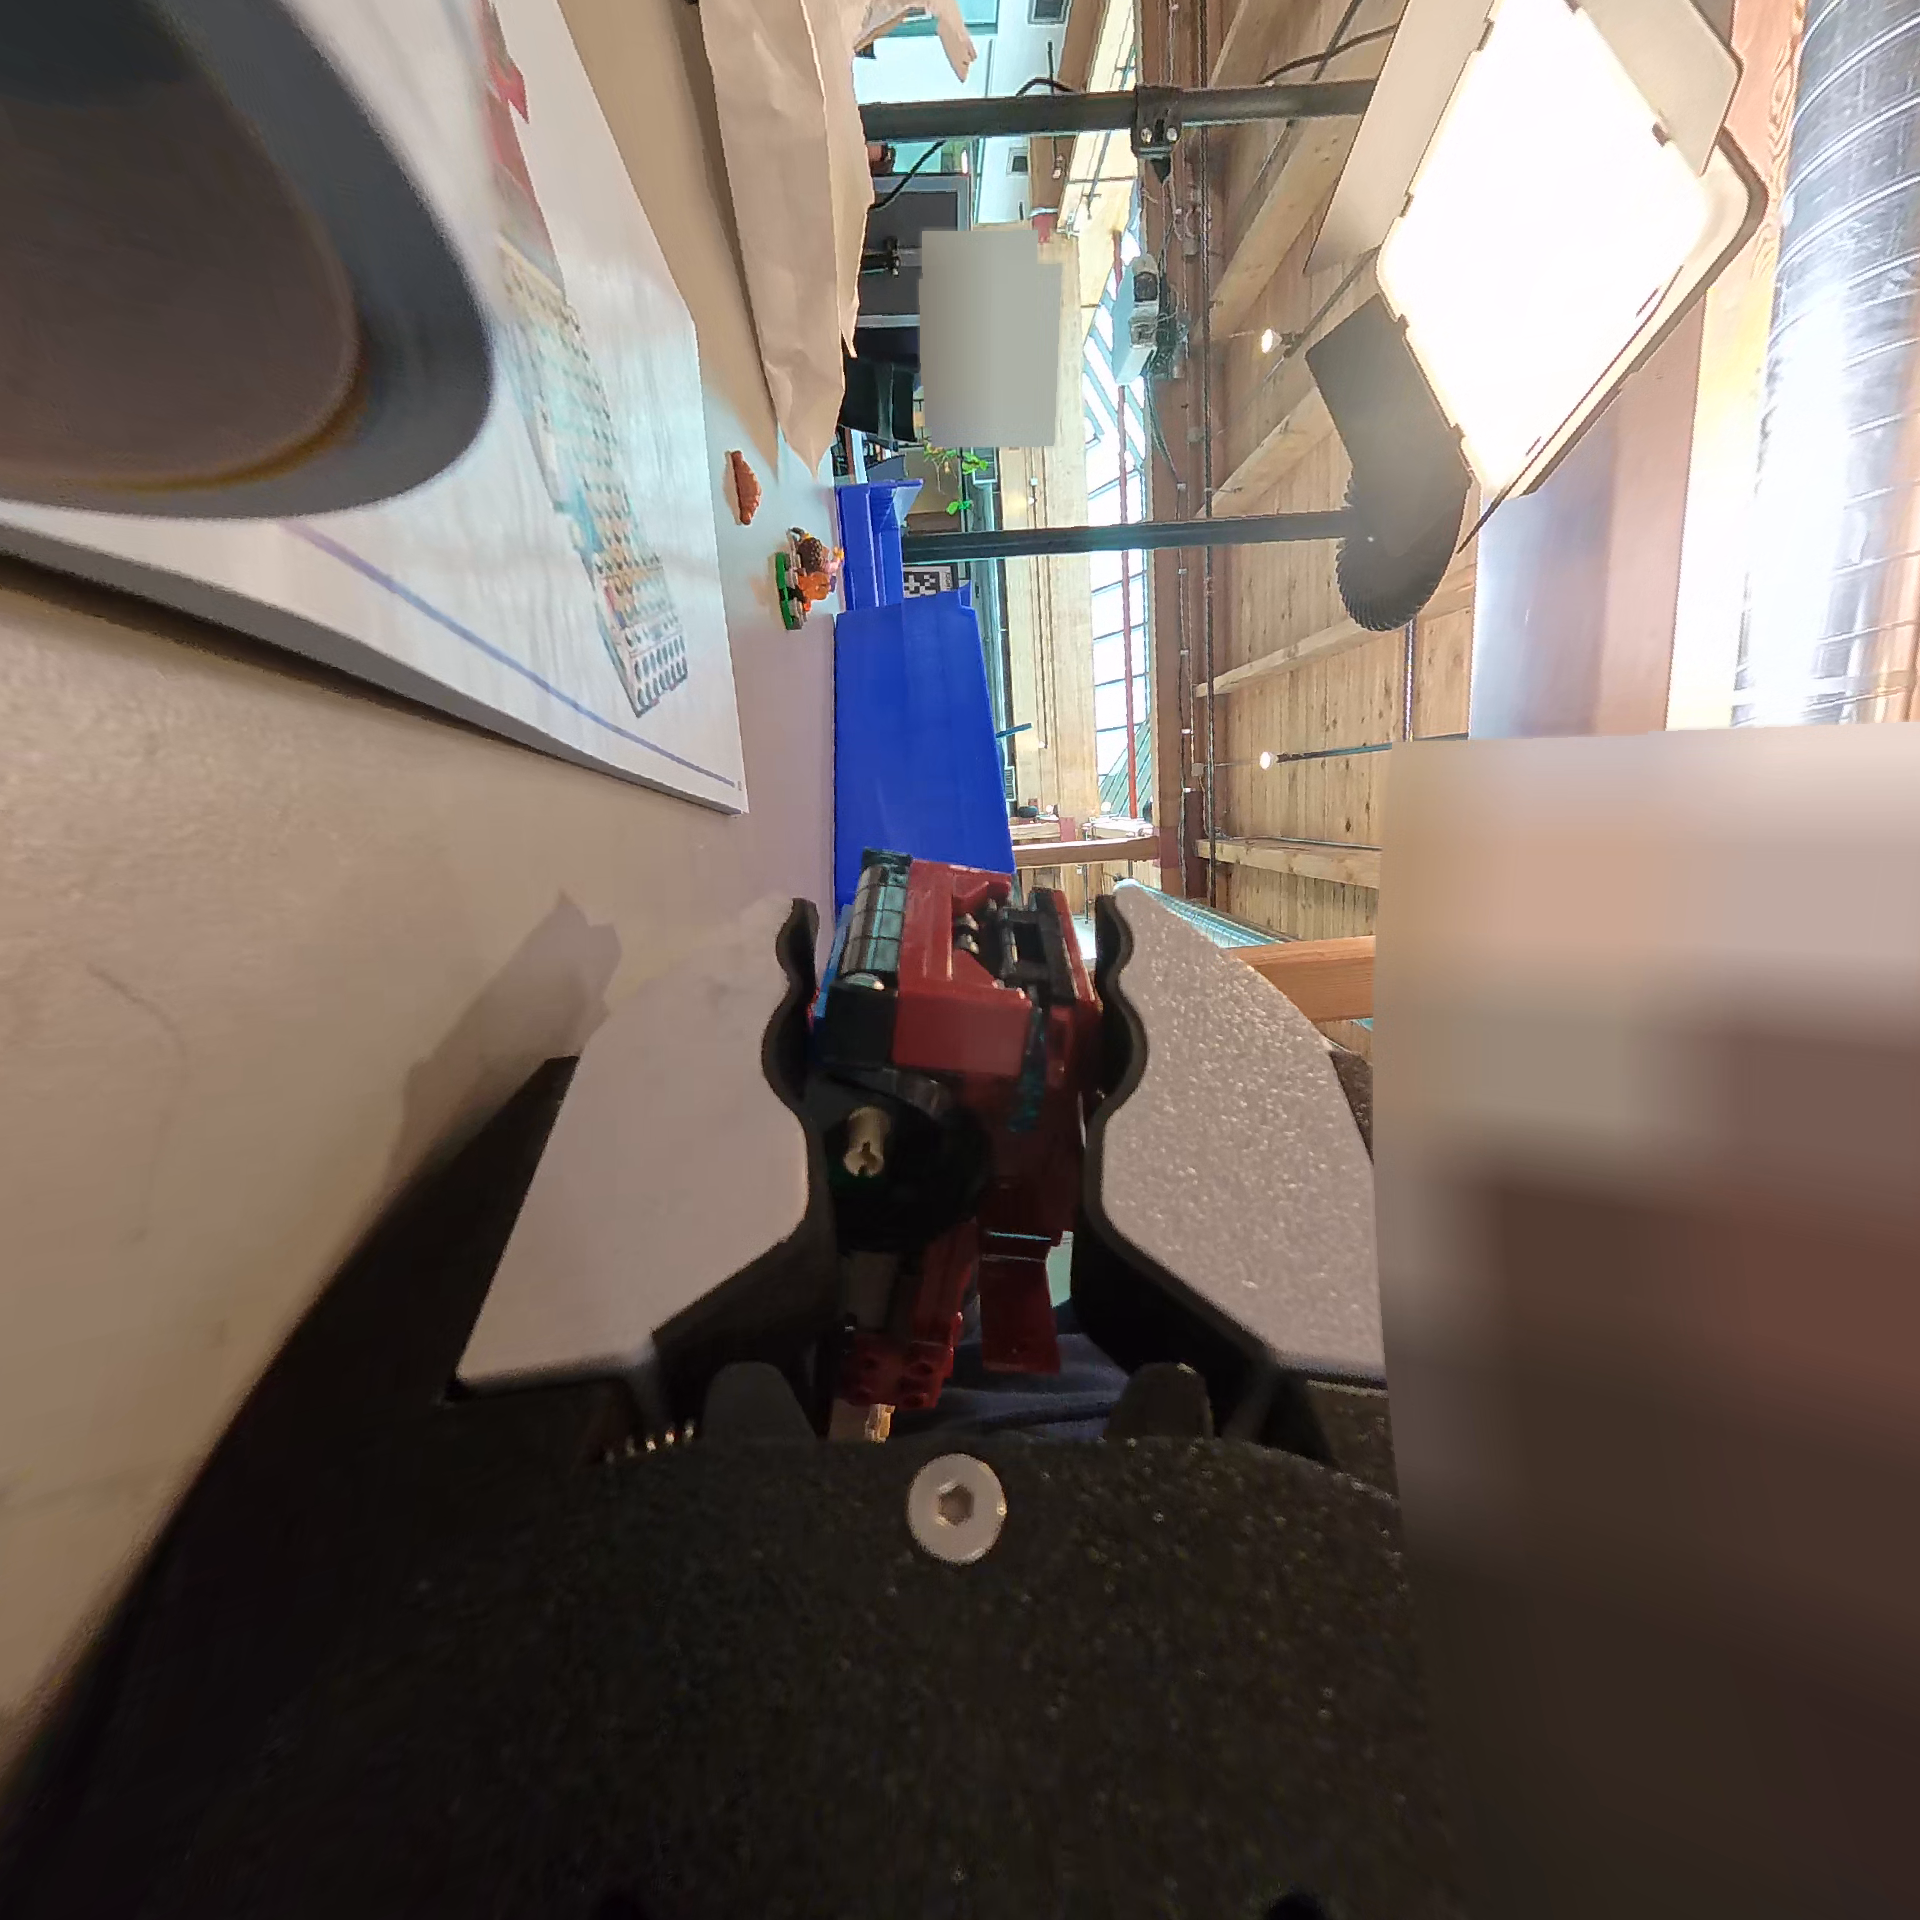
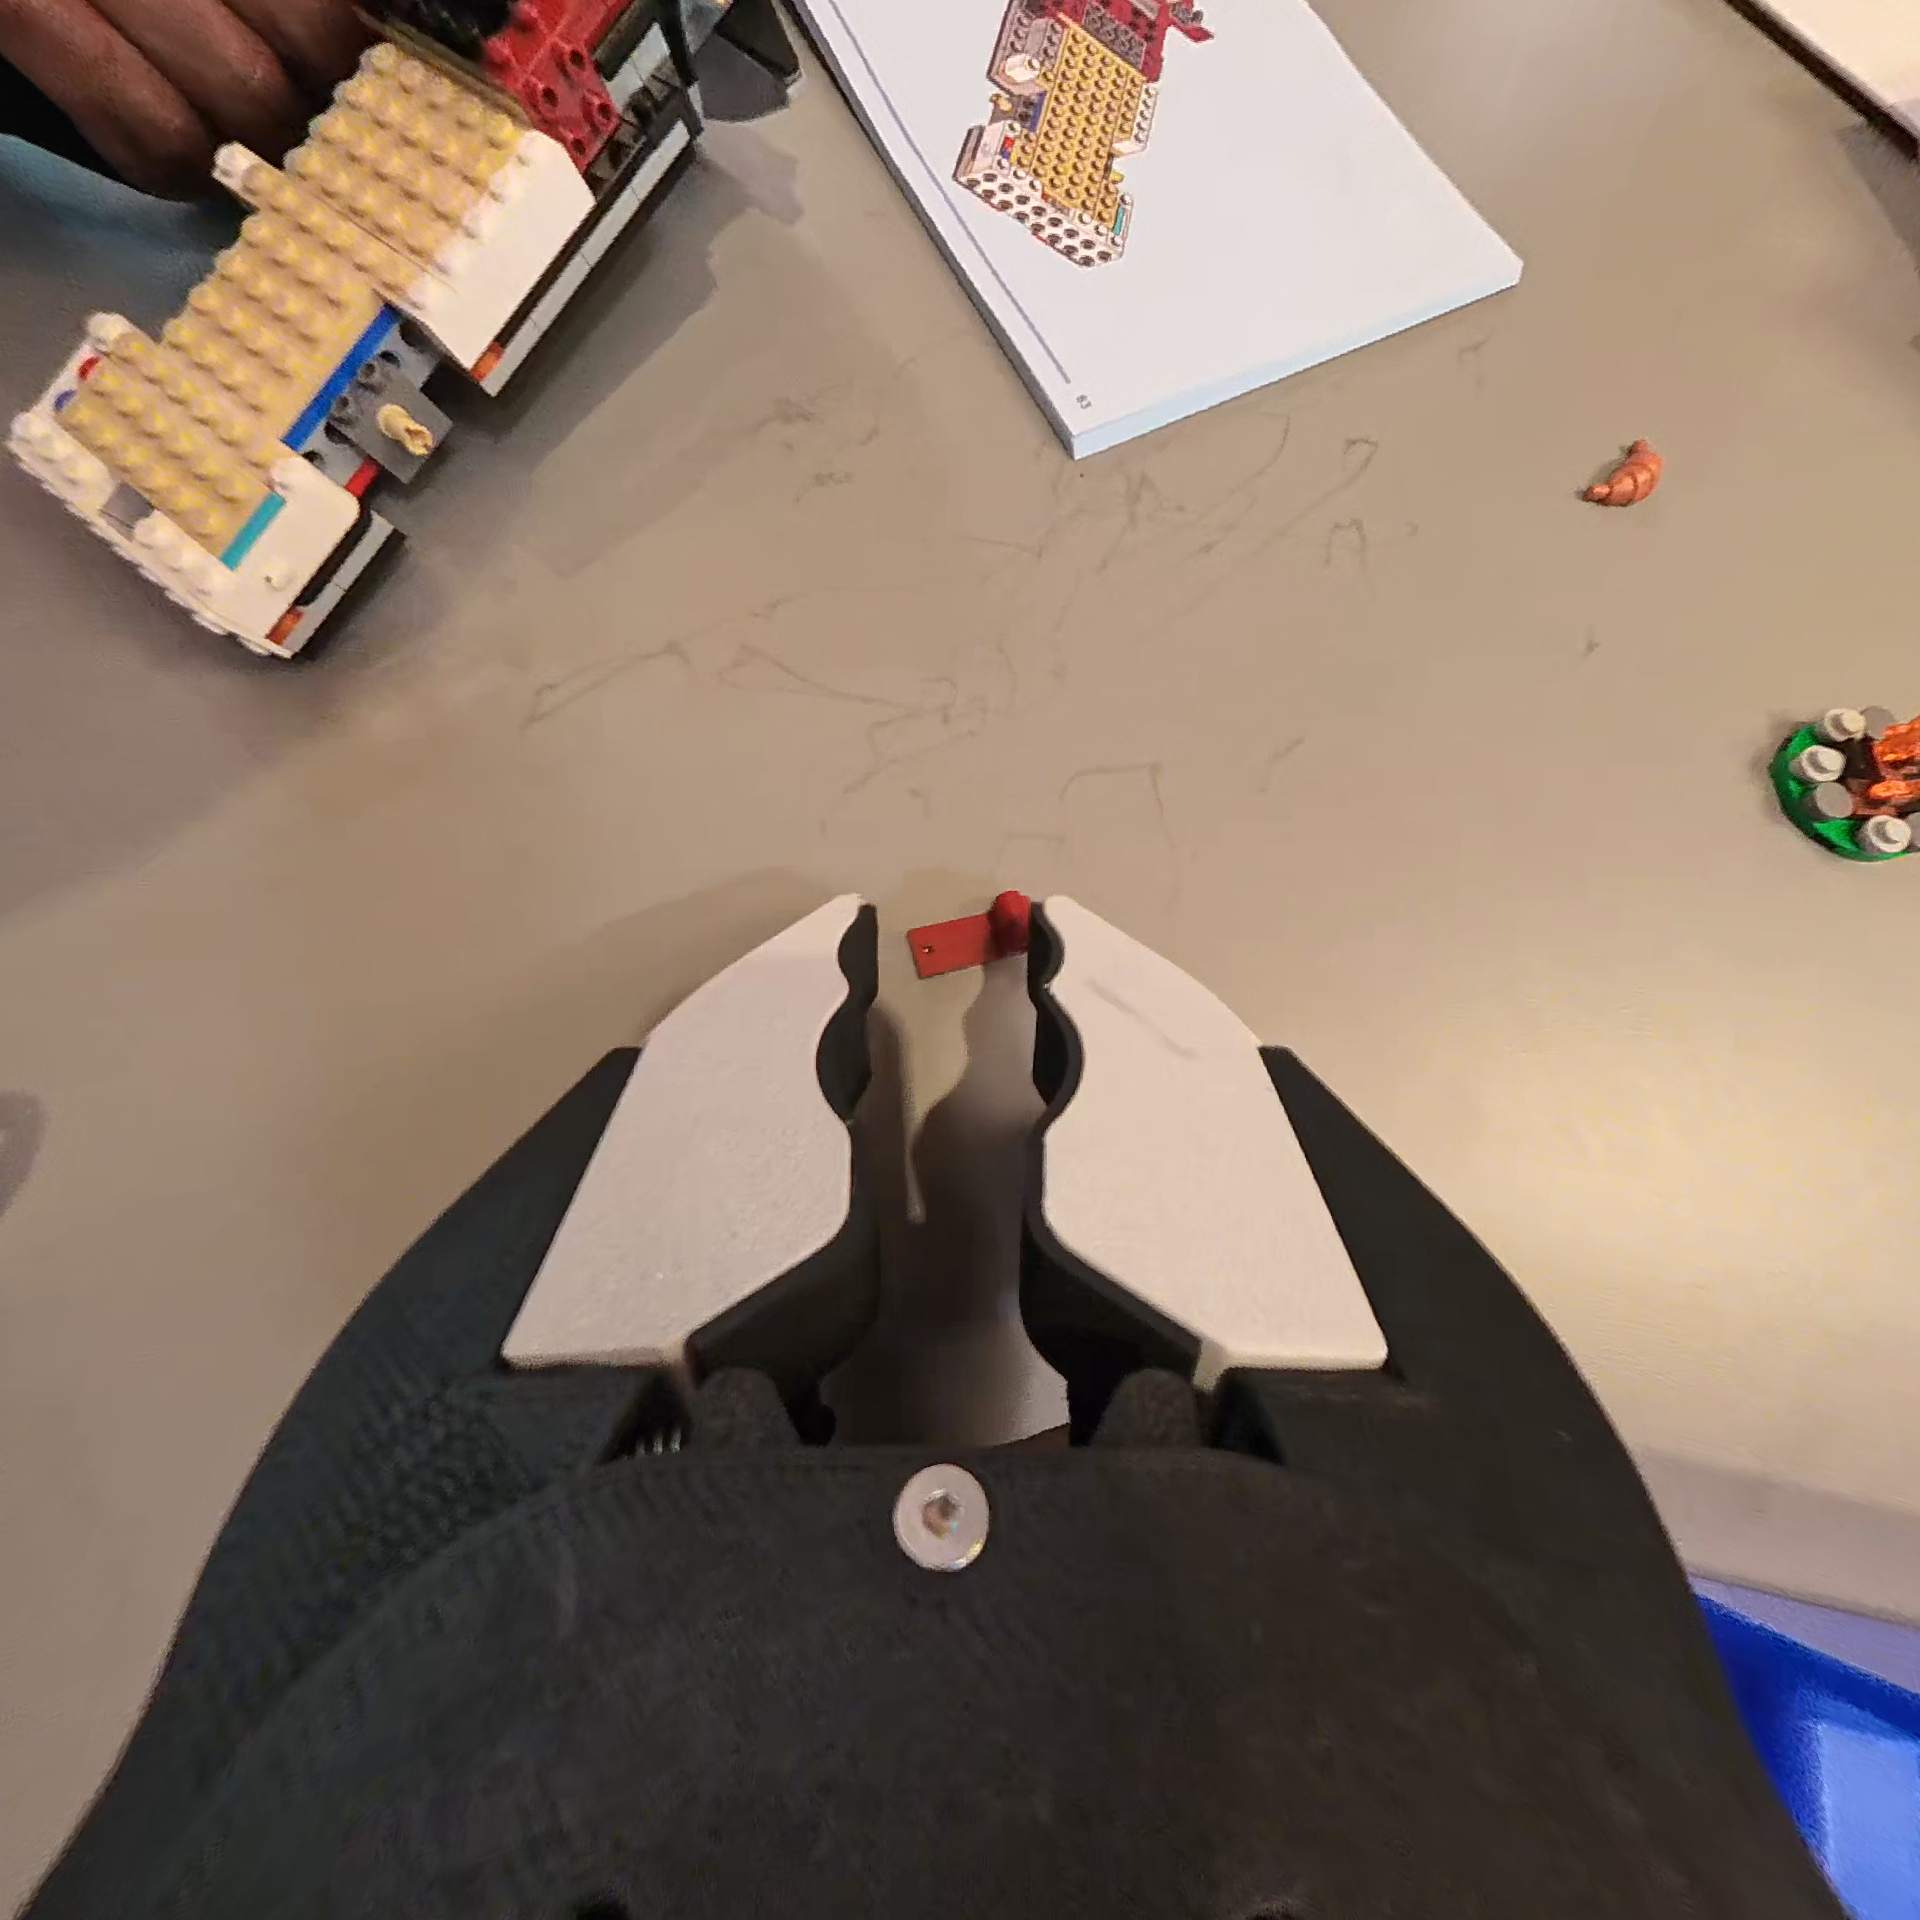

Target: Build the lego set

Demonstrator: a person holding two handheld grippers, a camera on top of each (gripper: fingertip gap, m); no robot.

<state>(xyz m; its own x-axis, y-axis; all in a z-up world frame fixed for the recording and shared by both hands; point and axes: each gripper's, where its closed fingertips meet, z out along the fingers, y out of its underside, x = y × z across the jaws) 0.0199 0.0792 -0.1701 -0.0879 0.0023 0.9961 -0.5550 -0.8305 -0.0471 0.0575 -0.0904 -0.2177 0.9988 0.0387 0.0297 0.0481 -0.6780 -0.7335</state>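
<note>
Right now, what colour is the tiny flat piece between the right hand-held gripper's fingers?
Red. The tiny flat piece shows best in the right wrist view.

Left wrist view: rolled sideways, low beside the grey table, facing along it toward a blue bin and wooden ceiling. Right wrist view: looking steeply down, close above the table. Shared: instruction booklet, croissant piece, green round plate

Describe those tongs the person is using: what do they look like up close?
Both the left tongs and the right tongs look alike: a rough black body with one silver hex screw in the middle, two broad white fingers tapering forward, and wavy black rubbery pads along their inner edges. No cables or markings show.
</note>
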